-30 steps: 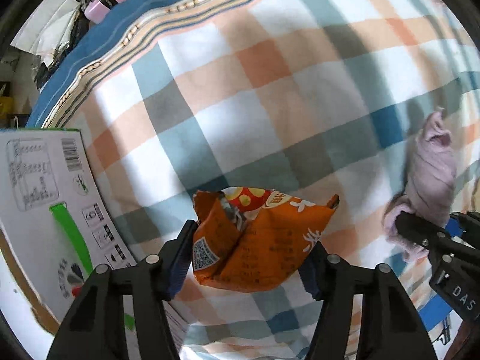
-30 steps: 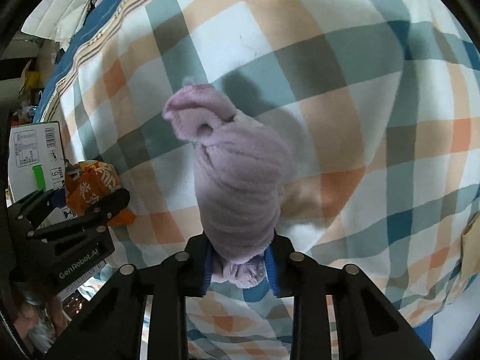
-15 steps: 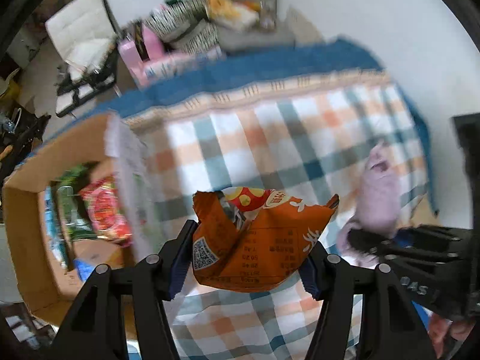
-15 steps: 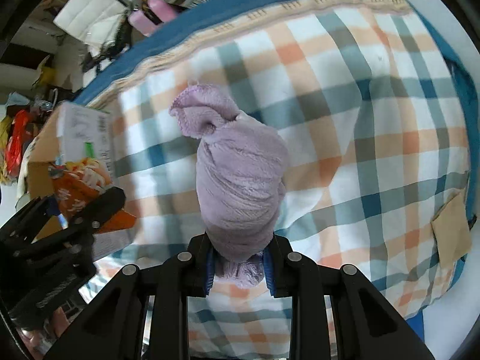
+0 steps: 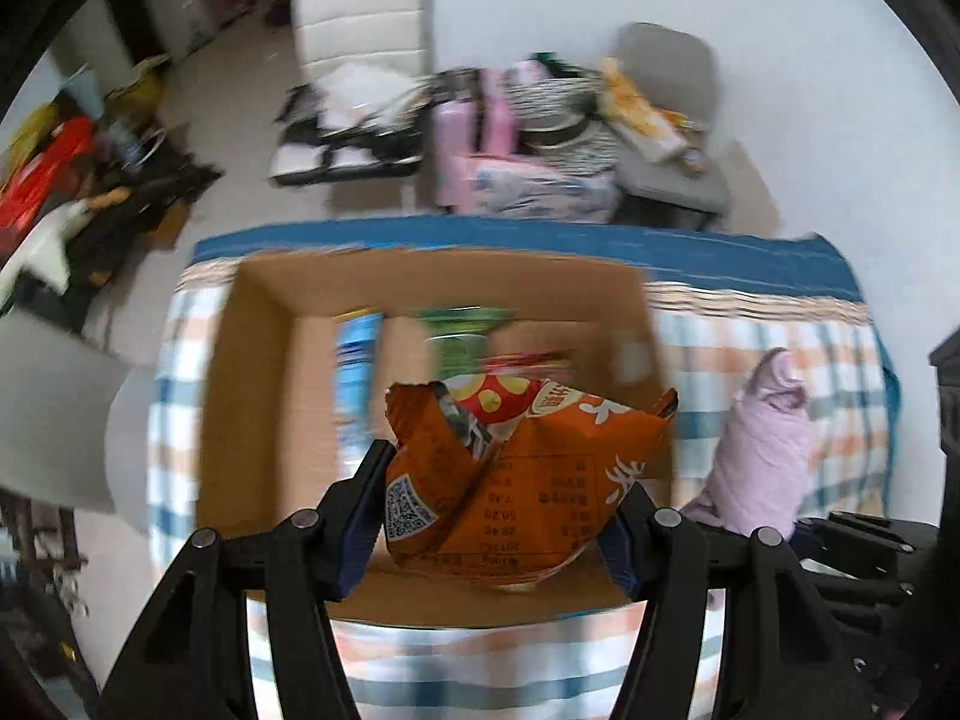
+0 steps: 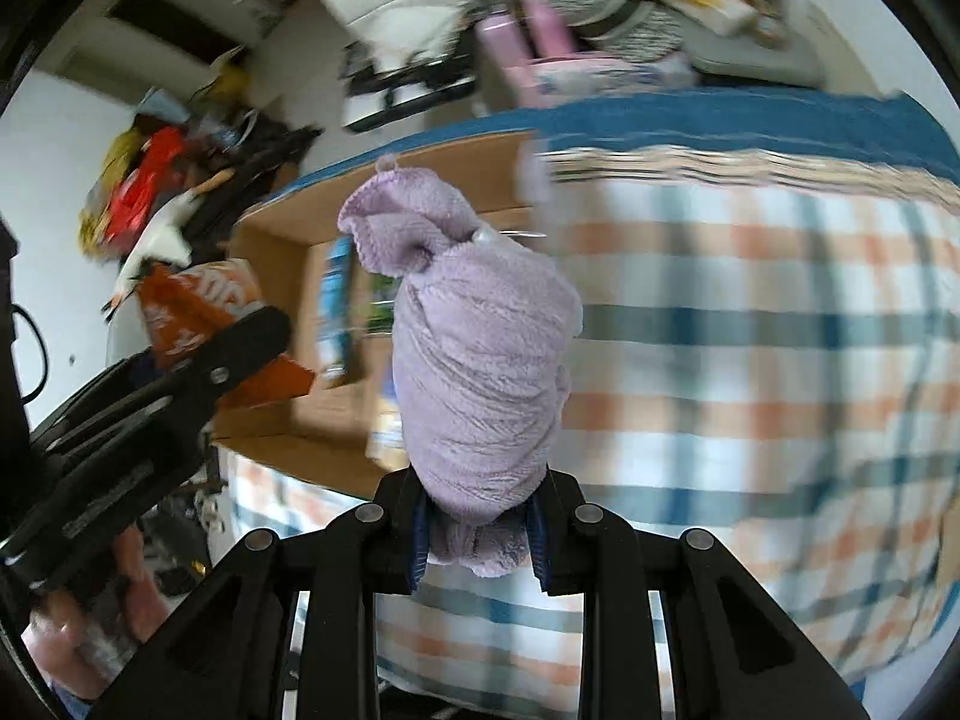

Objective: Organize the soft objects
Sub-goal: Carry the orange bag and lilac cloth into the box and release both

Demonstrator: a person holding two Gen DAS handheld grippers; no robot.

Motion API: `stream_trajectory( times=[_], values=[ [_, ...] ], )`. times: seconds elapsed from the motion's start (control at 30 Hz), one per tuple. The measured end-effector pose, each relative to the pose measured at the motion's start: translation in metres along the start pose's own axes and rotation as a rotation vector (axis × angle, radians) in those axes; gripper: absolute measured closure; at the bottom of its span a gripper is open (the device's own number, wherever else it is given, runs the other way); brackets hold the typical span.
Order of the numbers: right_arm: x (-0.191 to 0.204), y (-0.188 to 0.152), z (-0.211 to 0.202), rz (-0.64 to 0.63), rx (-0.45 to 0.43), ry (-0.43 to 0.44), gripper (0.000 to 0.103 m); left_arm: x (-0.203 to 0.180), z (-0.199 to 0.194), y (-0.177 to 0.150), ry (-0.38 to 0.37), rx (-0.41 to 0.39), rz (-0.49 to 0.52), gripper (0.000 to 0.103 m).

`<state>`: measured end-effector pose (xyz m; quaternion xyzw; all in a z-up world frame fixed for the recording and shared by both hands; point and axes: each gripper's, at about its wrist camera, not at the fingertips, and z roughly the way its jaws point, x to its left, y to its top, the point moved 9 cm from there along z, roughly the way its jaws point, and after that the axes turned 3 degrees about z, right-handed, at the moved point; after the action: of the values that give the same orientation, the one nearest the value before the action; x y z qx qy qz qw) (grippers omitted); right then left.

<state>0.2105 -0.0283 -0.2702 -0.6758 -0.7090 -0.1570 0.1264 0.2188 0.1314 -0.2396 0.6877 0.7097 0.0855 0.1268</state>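
My left gripper (image 5: 498, 516) is shut on an orange snack bag (image 5: 516, 474) and holds it above an open cardboard box (image 5: 252, 384) that stands on the checked bedspread (image 5: 780, 336). The box holds blue, green and red packets (image 5: 462, 339). My right gripper (image 6: 478, 531) is shut on a rolled lilac towel (image 6: 474, 372), held upright above the bedspread (image 6: 750, 360), right of the box (image 6: 282, 240). The towel also shows in the left wrist view (image 5: 762, 450). The left gripper with the orange bag shows in the right wrist view (image 6: 192, 312).
Beyond the bed stand a white chair (image 5: 360, 30), pink bags (image 5: 480, 120) and a grey chair (image 5: 672, 120) piled with things. Clutter lies on the floor at the left (image 5: 72, 180). A white wall (image 5: 780, 90) is behind.
Both grippers have risen well above the bed with their loads. The left gripper has swung left, from over the bedspread to over the open box.
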Motion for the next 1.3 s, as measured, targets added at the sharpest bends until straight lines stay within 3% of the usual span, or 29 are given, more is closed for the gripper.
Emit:
stream_trajectory(
  times=[0.13,0.27,0.47,0.73,1.0,1.2,1.3],
  values=[
    [0.057,0.006,0.034,-0.041,0.031,0.017,0.075,0.056,0.022,-0.005,0.058,0.041,-0.042,0.044],
    [0.088,0.012,0.069,-0.047,0.060,0.012,0.075,0.095,0.050,-0.017,0.062,0.114,-0.079,0.044],
    [0.102,0.020,0.124,-0.033,0.122,-0.010,0.075,0.109,0.088,-0.040,0.018,0.234,-0.092,0.044],
    [0.099,0.013,0.155,-0.040,0.179,-0.031,0.070,0.107,0.107,-0.057,-0.003,0.309,-0.103,0.040],
    [0.097,0.016,0.162,-0.057,0.180,-0.082,0.050,0.104,0.108,-0.062,0.009,0.323,-0.112,0.035],
    [0.090,0.015,0.145,-0.080,0.142,-0.150,0.037,0.104,0.097,-0.058,0.046,0.286,-0.100,0.016],
    [0.085,0.015,0.138,-0.077,0.116,-0.178,0.027,0.102,0.092,-0.058,0.048,0.264,-0.094,0.014]
  ],
)
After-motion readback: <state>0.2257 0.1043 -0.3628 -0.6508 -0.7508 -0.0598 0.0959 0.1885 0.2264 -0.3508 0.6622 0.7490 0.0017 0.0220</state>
